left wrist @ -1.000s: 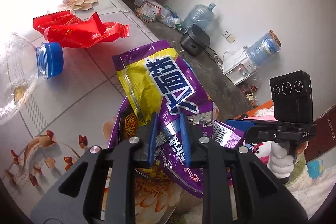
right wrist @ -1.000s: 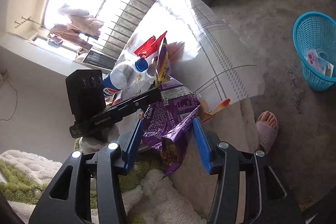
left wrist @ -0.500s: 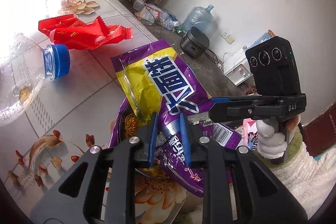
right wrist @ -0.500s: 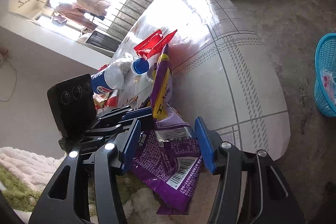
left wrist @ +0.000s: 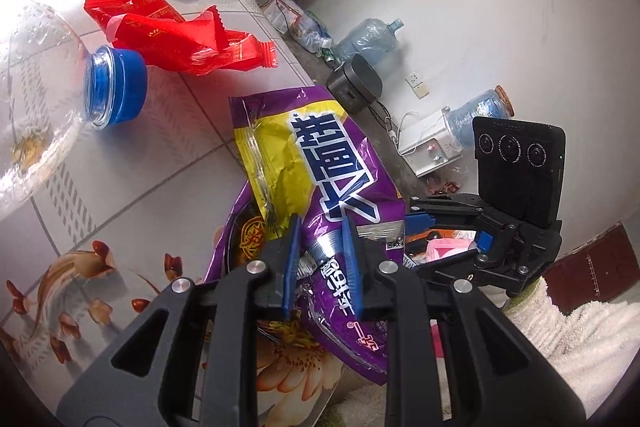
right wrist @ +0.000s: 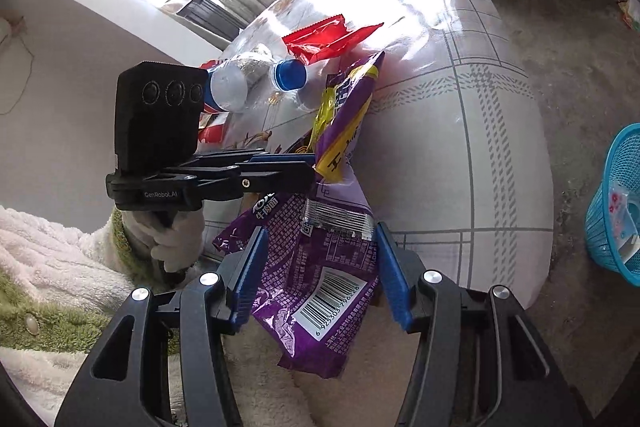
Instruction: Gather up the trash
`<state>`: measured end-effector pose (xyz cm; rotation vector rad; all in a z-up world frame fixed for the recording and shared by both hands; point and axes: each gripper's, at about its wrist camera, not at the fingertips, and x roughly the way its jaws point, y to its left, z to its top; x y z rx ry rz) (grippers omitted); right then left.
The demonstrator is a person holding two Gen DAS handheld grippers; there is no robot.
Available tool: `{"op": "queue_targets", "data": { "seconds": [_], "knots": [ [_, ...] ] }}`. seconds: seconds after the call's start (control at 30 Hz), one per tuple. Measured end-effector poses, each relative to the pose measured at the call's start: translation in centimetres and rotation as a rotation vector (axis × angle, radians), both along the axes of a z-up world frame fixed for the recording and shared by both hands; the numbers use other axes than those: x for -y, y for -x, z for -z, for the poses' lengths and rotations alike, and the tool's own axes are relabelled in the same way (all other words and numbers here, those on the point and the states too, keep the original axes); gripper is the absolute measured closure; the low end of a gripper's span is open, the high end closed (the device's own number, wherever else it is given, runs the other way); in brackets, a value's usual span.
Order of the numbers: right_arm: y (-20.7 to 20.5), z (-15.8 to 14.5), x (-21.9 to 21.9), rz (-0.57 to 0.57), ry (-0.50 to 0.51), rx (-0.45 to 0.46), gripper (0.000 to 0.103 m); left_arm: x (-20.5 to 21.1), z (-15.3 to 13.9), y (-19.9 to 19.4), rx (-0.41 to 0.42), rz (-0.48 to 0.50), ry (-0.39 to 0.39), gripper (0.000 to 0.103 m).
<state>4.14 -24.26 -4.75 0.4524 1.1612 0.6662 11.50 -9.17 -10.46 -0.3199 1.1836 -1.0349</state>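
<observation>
A purple and yellow snack bag (left wrist: pixel 320 155) hangs off the table's near edge, and my left gripper (left wrist: pixel 320 227) is shut on its crumpled middle. From the right wrist the same bag (right wrist: pixel 328 267) shows its barcode side. My right gripper (right wrist: pixel 320 233) stands open around that lower part, its blue pads beside the bag's edges without pressing. My left gripper (right wrist: pixel 296 167) reaches in from the left there. A red wrapper (left wrist: pixel 180 39) and a clear bottle with a blue cap (left wrist: pixel 116 87) lie farther back on the table.
The table (right wrist: pixel 460 147) has a glossy floral cloth. A blue mesh basket (right wrist: pixel 616 211) with some litter stands on the concrete floor at the right. Water jugs, a cooker and bags line the far wall. A fluffy white sleeve is at the bottom left.
My right gripper has come in toward the bag and rolled, so the bag's lower part now sits deeper between its slightly wider jaws. My left gripper keeps its hold and has barely moved.
</observation>
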Motion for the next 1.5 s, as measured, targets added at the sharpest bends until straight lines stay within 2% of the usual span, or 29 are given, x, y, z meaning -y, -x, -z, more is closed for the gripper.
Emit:
{"op": "queue_targets", "data": {
  "seconds": [0.23, 0.3, 0.33, 0.47, 0.5, 0.6, 0.73, 0.77, 0.87, 0.93, 1.0, 1.13, 1.2, 1.3, 1.4, 1.5],
  "knots": [
    [-0.2, -0.6, -1.7, -0.010, 0.082, 0.034, 0.050, 0.2, 0.5, -0.5, -0.042, -0.012, 0.021, 0.084],
    [0.2, -0.8, -2.2, 0.016, 0.138, 0.057, 0.061, -0.2, 0.5, -0.5, -0.041, -0.017, 0.021, 0.084],
    [0.4, -0.9, -2.4, 0.030, 0.165, 0.067, 0.064, -0.1, 0.4, -0.5, -0.035, -0.020, 0.015, 0.084],
    [1.5, -1.5, -3.6, 0.077, 0.282, 0.102, 0.075, -0.2, -0.6, 0.2, 0.051, -0.026, -0.049, 0.084],
    [1.8, -1.5, -3.8, 0.086, 0.304, 0.108, 0.082, -0.1, -1.2, 0.4, 0.077, -0.033, -0.056, 0.084],
    [3.0, -1.6, -3.7, 0.141, 0.308, 0.116, 0.085, -0.2, -3.3, 0.8, 0.157, -0.046, -0.050, 0.084],
    [4.5, -1.8, -1.8, 0.234, 0.287, 0.104, 0.085, -0.5, -6.7, 1.6, 0.333, -0.071, -0.088, 0.081],
    [4.7, -1.9, -1.3, 0.255, 0.278, 0.099, 0.085, -0.4, -7.4, 1.8, 0.383, -0.081, -0.109, 0.079],
    [5.1, -2.0, 0.3, 0.321, 0.274, 0.095, 0.086, -0.2, -9.2, 2.3, 0.534, -0.108, -0.174, 0.065],
    [5.0, -2.0, 1.3, 0.359, 0.273, 0.091, 0.086, 0.4, -9.8, 2.4, 0.610, -0.125, -0.217, 0.055],
    [4.2, -1.6, 1.5, 0.399, 0.257, 0.083, 0.086, 1.2, -9.9, 2.1, 0.660, -0.126, -0.273, 0.049],
    [3.3, -1.1, 2.4, 0.465, 0.220, 0.060, 0.086, 3.4, -8.8, 0.7, 0.740, -0.070, -0.474, 0.048],
    [2.9, -0.8, 3.0, 0.492, 0.192, 0.045, 0.086, 4.8, -7.8, 0.0, 0.747, -0.013, -0.536, 0.048],
    [2.5, -0.1, 3.3, 0.520, 0.152, 0.033, 0.085, 6.3, -5.8, -0.8, 0.756, 0.053, -0.649, 0.048],
    [2.5, 0.1, 3.3, 0.527, 0.132, 0.034, 0.085, 7.0, -4.7, -1.6, 0.772, 0.074, -0.714, 0.051],
    [2.5, 0.4, 3.5, 0.530, 0.115, 0.036, 0.085, 7.4, -4.3, -2.4, 0.768, 0.092, -0.739, 0.081]
  ]
}}
